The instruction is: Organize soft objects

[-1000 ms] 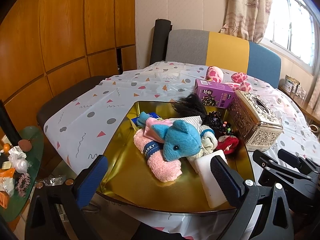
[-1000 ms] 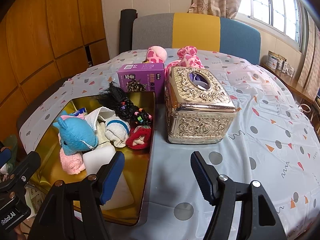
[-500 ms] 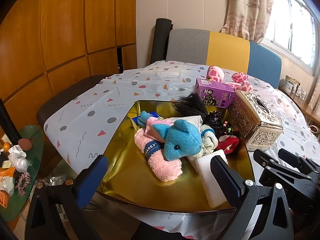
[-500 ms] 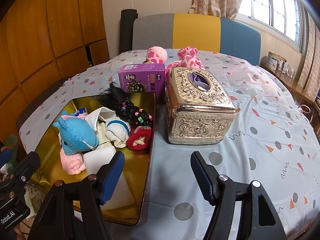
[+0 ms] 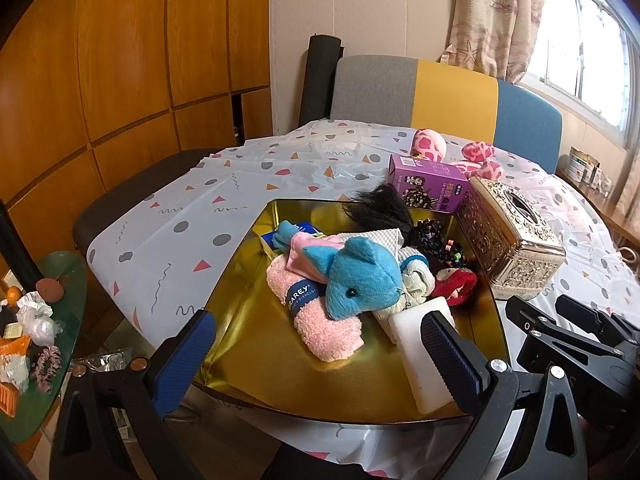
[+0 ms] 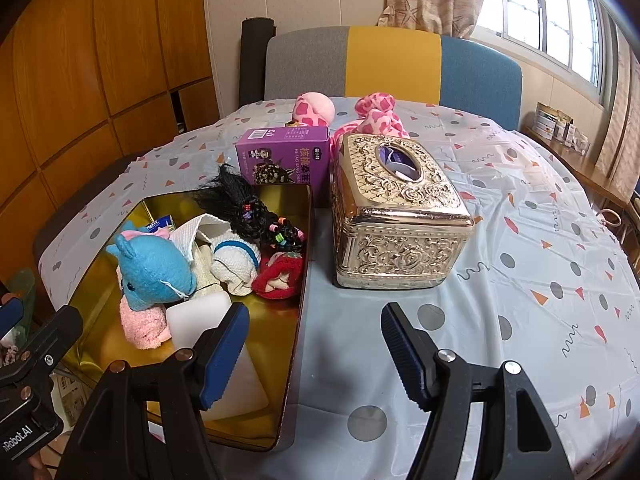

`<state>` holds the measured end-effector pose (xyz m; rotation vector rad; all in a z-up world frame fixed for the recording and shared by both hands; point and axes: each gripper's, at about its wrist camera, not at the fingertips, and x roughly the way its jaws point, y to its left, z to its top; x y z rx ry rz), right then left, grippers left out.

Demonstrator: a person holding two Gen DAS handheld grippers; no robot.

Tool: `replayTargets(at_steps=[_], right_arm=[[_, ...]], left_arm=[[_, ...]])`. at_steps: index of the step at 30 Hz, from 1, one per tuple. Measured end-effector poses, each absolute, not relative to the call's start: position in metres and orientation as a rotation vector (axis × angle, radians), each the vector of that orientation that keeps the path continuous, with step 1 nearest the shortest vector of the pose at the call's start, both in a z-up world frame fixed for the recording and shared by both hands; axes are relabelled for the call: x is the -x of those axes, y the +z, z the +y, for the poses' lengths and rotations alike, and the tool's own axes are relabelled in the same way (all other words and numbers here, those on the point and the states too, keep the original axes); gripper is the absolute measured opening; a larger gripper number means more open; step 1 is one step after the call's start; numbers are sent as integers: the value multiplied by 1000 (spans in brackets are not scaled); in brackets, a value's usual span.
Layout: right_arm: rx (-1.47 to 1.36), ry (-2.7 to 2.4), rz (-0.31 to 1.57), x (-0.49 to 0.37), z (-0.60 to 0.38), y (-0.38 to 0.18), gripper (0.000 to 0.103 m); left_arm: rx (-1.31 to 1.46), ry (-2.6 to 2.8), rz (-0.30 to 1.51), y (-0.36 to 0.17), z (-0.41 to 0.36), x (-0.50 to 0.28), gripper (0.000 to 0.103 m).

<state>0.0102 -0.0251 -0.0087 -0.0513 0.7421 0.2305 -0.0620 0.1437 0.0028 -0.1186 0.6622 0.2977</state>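
The desk (image 6: 520, 280) carries a patterned white plastic cloth. Ahead of the left gripper (image 5: 316, 352), jaws apart and empty, a shiny gold metal tray (image 5: 256, 344) holds a blue plush elephant (image 5: 356, 276) lying on a rolled pink towel (image 5: 324, 324). The right gripper (image 6: 316, 344), likewise apart and empty, hovers just short of an ornate silver tissue box (image 6: 396, 220).

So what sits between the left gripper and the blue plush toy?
In the left wrist view, bare gold tray floor and the rolled pink towel lie between the open left gripper and the blue plush toy, which rests on that towel.
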Motion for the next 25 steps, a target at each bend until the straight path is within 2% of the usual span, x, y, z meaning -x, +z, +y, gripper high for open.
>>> replayTargets(at_steps=[25], right_arm=[[-2,188,760,-20,-47,-16,70]], left_arm=[[101,272,682,-3,139,54,103]])
